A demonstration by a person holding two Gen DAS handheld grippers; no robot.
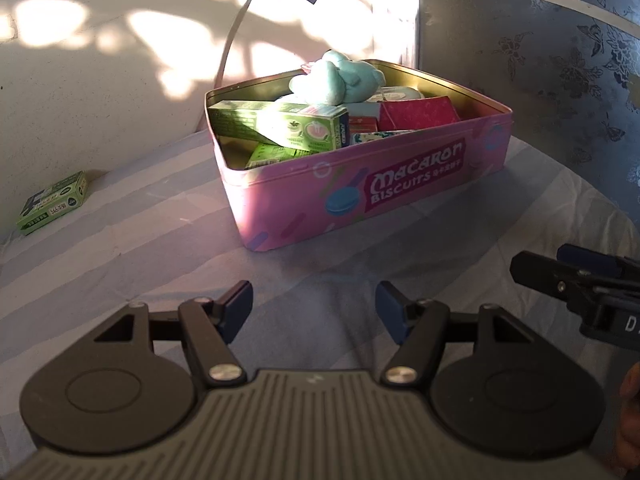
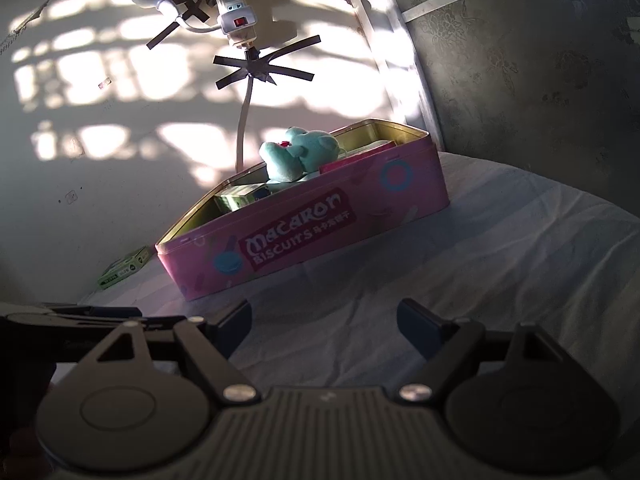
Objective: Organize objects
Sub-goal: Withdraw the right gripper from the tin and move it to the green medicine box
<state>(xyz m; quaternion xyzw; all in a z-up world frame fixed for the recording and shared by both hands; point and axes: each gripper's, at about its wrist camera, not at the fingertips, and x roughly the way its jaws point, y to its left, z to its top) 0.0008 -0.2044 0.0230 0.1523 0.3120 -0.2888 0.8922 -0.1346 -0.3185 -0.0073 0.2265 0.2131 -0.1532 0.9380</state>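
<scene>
A pink Macaron Biscuits tin (image 1: pixel 360 200) stands open on a striped cloth; it also shows in the right wrist view (image 2: pixel 320 232). Inside lie a turquoise plush toy (image 1: pixel 340 80) (image 2: pixel 296 154), green boxes (image 1: pixel 304 126) and a red box (image 1: pixel 420 114). A small green box (image 1: pixel 54 202) lies alone on the cloth by the wall at left, also in the right wrist view (image 2: pixel 126 266). My left gripper (image 1: pixel 314 306) is open and empty, short of the tin. My right gripper (image 2: pixel 324 320) is open and empty, and shows at the right edge of the left wrist view (image 1: pixel 560 268).
A white wall with a taped cable (image 2: pixel 246 112) and a power strip (image 2: pixel 236 8) rises behind the tin. A dark patterned panel (image 1: pixel 560 60) stands at right. The striped cloth (image 1: pixel 120 260) spreads in front of the tin.
</scene>
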